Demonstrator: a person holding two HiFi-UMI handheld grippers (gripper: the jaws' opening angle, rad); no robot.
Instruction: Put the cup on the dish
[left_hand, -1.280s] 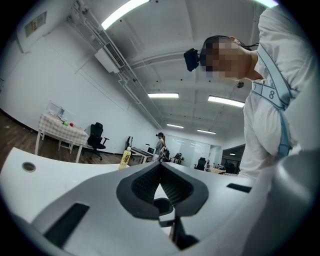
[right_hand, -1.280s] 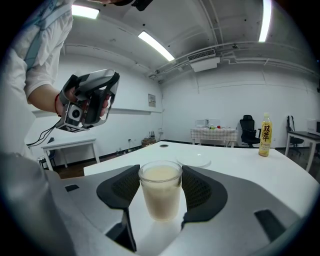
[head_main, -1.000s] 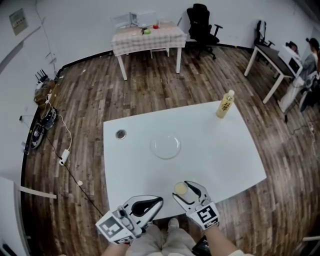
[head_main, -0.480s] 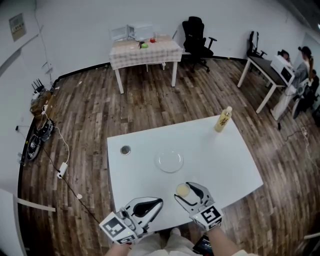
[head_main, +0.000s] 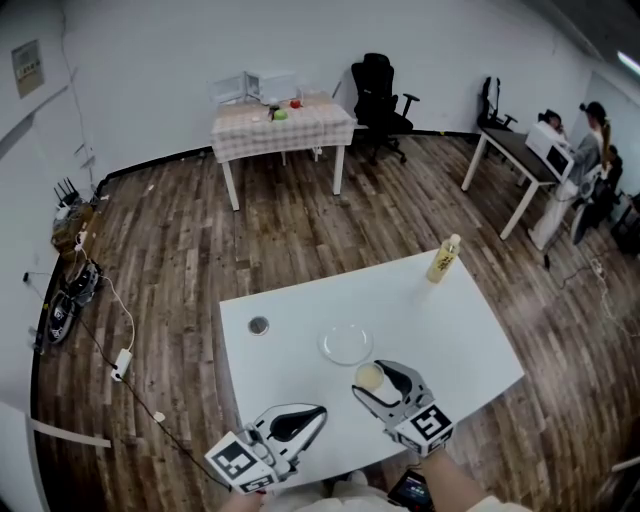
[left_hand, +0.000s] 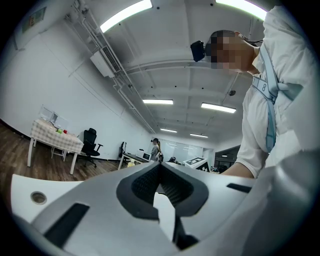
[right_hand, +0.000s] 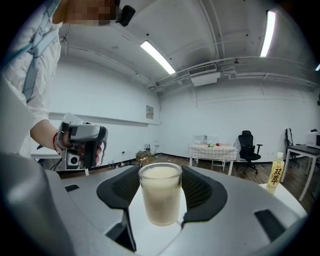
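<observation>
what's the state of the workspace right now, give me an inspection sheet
surface: white table, with a round hole near its left edge
job's things: glass cup of pale liquid, just beside the clear dish, not on it
clutter: bottle upright at the far right corner
grippers: right gripper shut on the glass cup; left gripper shut, nothing in it
cables: cable across the wood floor, left of the table
surroundings: cloth-covered table, black office chair, people by a desk far right
</observation>
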